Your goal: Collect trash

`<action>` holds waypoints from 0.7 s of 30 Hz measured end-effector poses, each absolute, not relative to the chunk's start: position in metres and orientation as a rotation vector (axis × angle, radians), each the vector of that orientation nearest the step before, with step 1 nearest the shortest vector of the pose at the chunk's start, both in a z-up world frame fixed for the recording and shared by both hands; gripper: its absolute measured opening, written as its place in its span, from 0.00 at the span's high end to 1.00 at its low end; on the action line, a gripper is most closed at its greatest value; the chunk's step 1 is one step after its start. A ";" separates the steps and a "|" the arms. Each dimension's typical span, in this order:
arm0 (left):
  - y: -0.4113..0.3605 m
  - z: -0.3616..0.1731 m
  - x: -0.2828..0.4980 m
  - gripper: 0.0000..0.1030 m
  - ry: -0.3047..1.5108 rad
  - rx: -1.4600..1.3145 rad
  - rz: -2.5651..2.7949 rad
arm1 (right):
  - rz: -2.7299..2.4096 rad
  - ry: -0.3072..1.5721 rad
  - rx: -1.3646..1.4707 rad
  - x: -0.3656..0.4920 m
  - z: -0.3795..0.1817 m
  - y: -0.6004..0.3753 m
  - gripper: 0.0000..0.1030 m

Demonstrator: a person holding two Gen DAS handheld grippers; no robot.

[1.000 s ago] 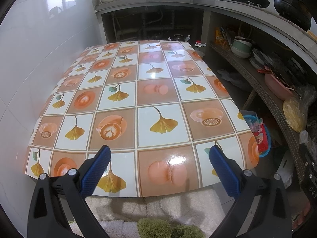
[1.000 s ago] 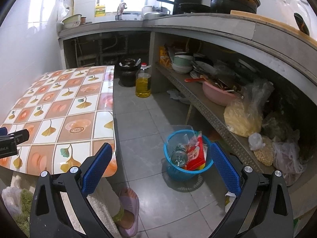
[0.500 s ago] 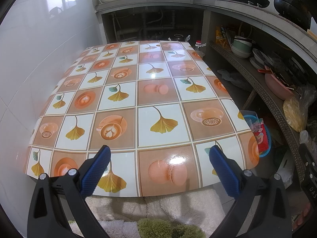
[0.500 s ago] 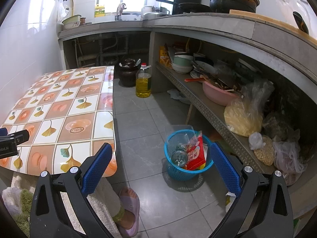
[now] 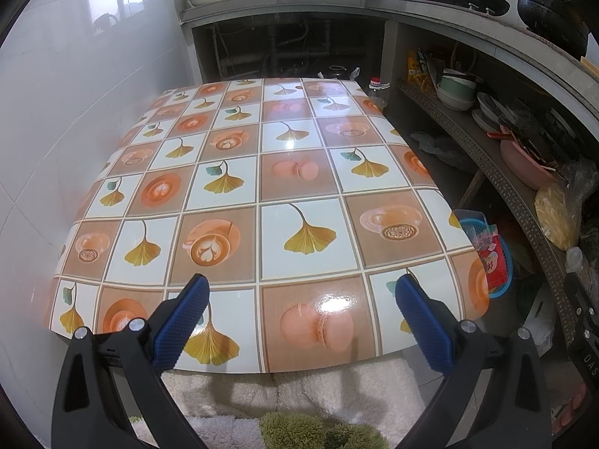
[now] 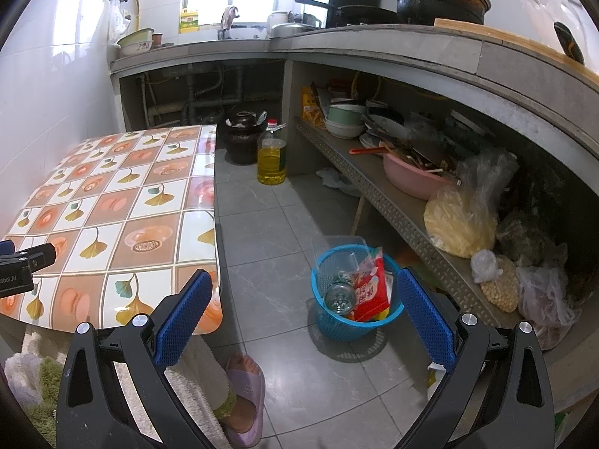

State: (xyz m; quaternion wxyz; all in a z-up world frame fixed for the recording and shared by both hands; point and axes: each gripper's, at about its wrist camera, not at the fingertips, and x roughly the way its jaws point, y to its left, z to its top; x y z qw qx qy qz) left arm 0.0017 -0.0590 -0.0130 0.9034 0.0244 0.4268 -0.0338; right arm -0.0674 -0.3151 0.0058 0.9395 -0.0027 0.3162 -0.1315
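Note:
A blue plastic basket [image 6: 355,321] stands on the grey floor to the right of the table; inside lie a red snack packet [image 6: 370,288], a clear bottle [image 6: 338,295] and clear plastic. The same basket [image 5: 503,258] peeks past the table's right edge in the left wrist view. My right gripper [image 6: 303,314] hangs open above the floor, just left of the basket, nothing between its blue pads. My left gripper [image 5: 303,321] is open over the near edge of the patterned table [image 5: 262,187], holding nothing. No loose trash shows on the tabletop.
A low shelf [image 6: 393,202] along the right holds bowls, a pink basin [image 6: 411,176] and plastic bags. An oil bottle [image 6: 271,153] and dark jar [image 6: 241,138] stand on the floor behind. A person's slippered foot [image 6: 243,400] is near the table's corner.

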 end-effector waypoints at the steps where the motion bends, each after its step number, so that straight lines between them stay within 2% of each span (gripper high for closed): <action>1: -0.059 -0.013 0.002 0.05 0.882 0.050 -0.070 | -0.268 0.645 -0.005 -0.067 0.006 -0.315 0.08; 21: -0.056 -0.012 0.002 0.05 0.886 0.051 -0.069 | -0.272 0.646 -0.004 -0.068 0.006 -0.313 0.08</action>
